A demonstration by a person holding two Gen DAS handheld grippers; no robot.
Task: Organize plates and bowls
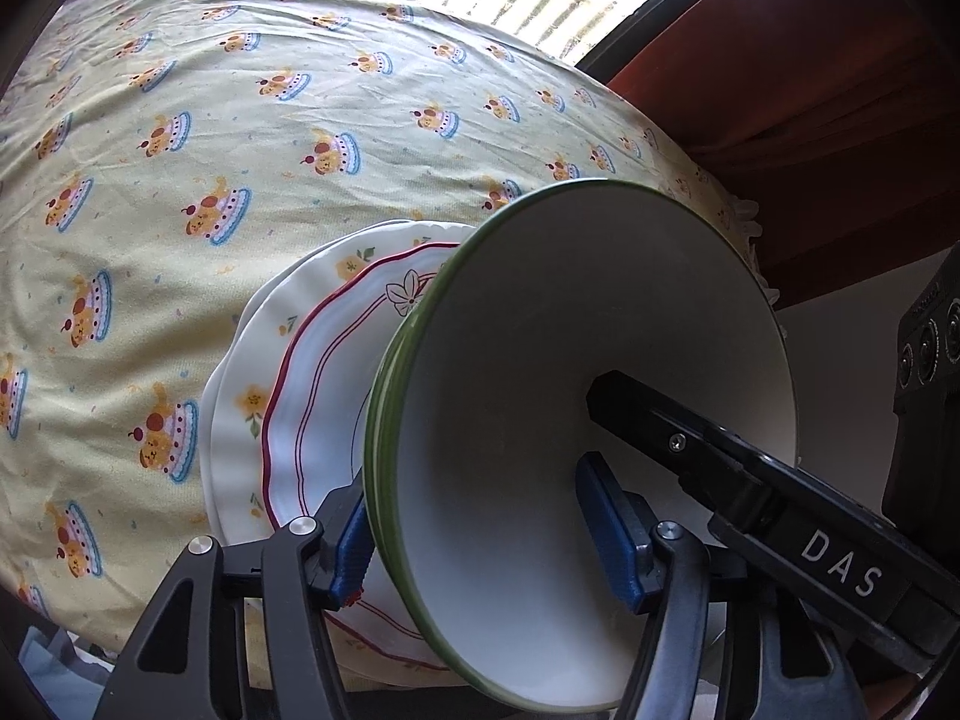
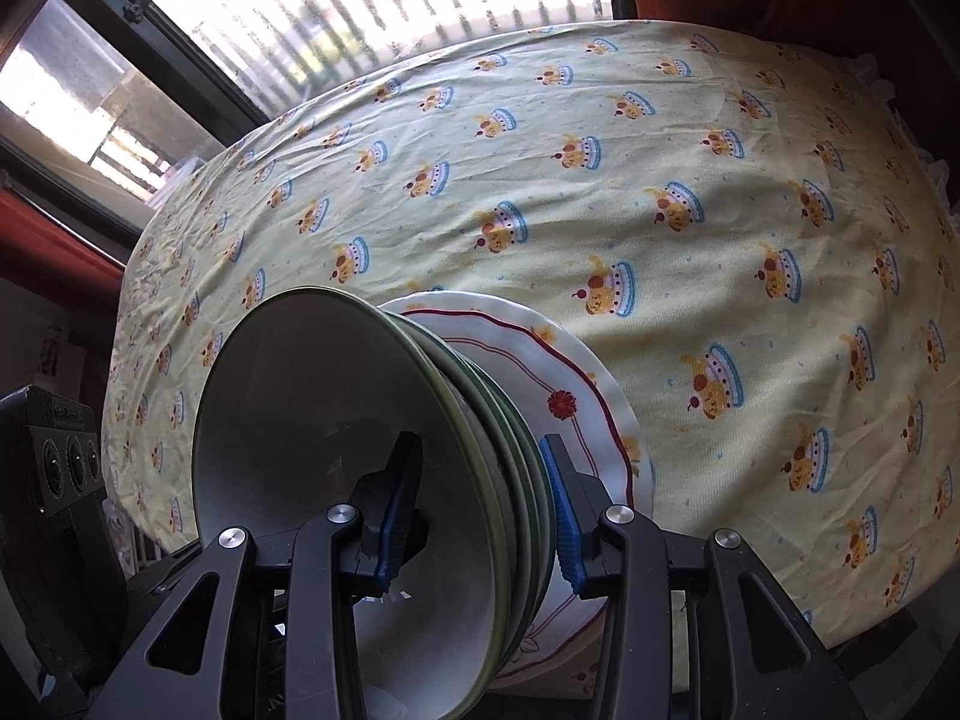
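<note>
Several nested white bowls with green rims [image 1: 540,312] [image 2: 336,396] stand on a red-rimmed scalloped plate [image 1: 312,420] [image 2: 564,384]. That plate lies on a white plate with yellow flowers [image 1: 240,396]. My left gripper [image 1: 480,540] straddles the near wall of the bowls. Its outer pad is at the rims and its inner pad stands well off the wall, so it is open. My right gripper [image 2: 477,516] straddles the opposite wall, one finger inside the top bowl and one against the stacked rims, shut on the bowl stack. Its black inner finger [image 1: 660,426] shows inside the bowl in the left wrist view.
The dishes sit near the front edge of a table under a yellow cloth with a cake print [image 1: 240,150] [image 2: 720,210]. A bright window with blinds [image 2: 360,0] and red curtains [image 1: 810,60] lie behind. A black device with round knobs [image 1: 930,348] [image 2: 66,456] stands beside the bowls.
</note>
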